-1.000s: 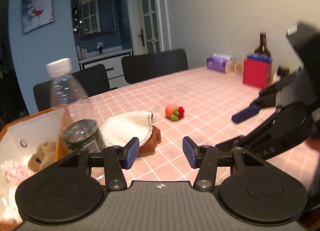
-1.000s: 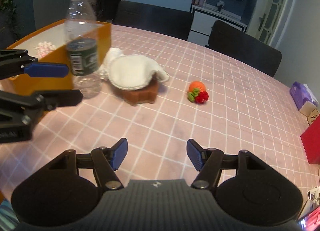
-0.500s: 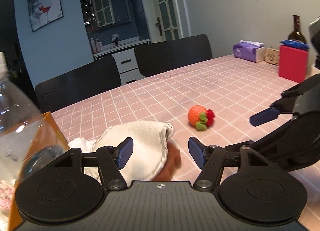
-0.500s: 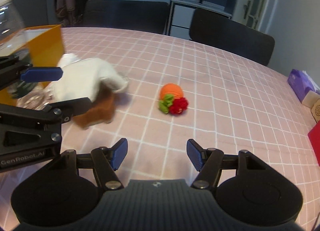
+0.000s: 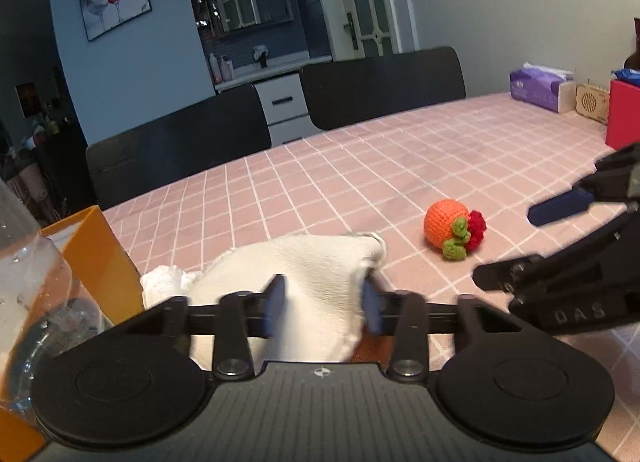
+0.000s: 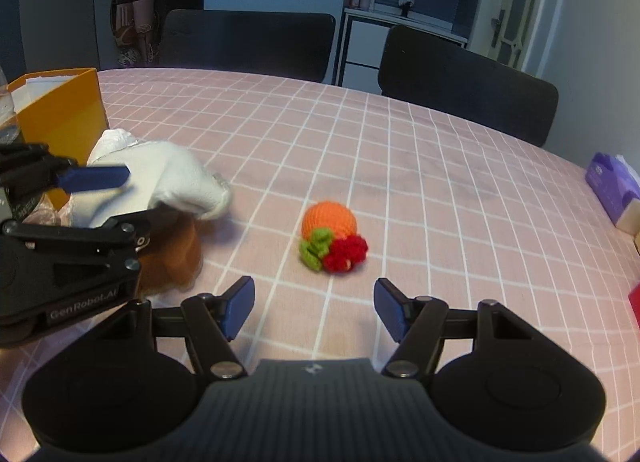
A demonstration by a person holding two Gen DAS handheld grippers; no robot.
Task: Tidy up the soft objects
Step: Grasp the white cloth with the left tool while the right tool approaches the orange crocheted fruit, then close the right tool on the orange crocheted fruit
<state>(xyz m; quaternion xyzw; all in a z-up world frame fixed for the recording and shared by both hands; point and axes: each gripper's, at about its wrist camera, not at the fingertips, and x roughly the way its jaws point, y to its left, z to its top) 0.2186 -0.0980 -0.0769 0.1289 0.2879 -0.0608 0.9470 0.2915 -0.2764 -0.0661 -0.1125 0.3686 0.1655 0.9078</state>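
Note:
A white and brown plush toy [image 5: 316, 274] lies on the pink checked table next to an orange box [image 5: 96, 258]. My left gripper [image 5: 322, 308] has its fingers closed in on the toy's white top; it also shows in the right wrist view [image 6: 100, 198], with the toy [image 6: 176, 182] between its fingers. A crocheted orange ball with green and red bits [image 5: 454, 228] lies to the right; in the right wrist view the ball [image 6: 330, 230] lies just ahead of my open, empty right gripper [image 6: 314, 308].
A clear plastic bottle [image 5: 28, 286] stands at the left beside the orange box [image 6: 60, 110]. A purple tissue pack [image 5: 538, 88], a small wooden box and a red box [image 5: 624, 114] stand at the far right. Black chairs line the far edge.
My left gripper moved forward over the plush toy and its fingers narrowed onto the white top. My right gripper came closer to the crocheted ball and stays open.

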